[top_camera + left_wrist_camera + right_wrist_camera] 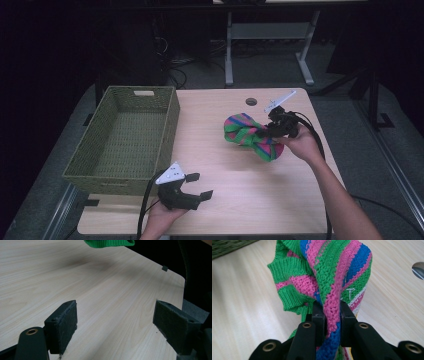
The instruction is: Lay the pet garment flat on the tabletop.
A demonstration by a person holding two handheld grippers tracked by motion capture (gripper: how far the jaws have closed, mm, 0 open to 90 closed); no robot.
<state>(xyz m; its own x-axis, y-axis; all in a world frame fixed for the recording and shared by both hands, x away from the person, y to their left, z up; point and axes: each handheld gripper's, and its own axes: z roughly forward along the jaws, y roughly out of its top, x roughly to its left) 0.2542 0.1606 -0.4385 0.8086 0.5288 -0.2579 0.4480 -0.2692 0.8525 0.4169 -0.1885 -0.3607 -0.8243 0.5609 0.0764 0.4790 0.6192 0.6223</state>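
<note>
A knitted cloth striped green, pink and blue hangs bunched over the right half of the wooden table. My right gripper is shut on a fold of it, and the right gripper view shows the knitted cloth pinched between the two black pads. A green edge of the knitted cloth shows at the top of the left gripper view. My left gripper rests near the table's front edge, by the basket's corner, open with nothing between its pads.
A green woven basket, empty inside, stands on the left part of the table. A round cable hole sits near the far edge. Desk legs and cables stand on the floor behind the table.
</note>
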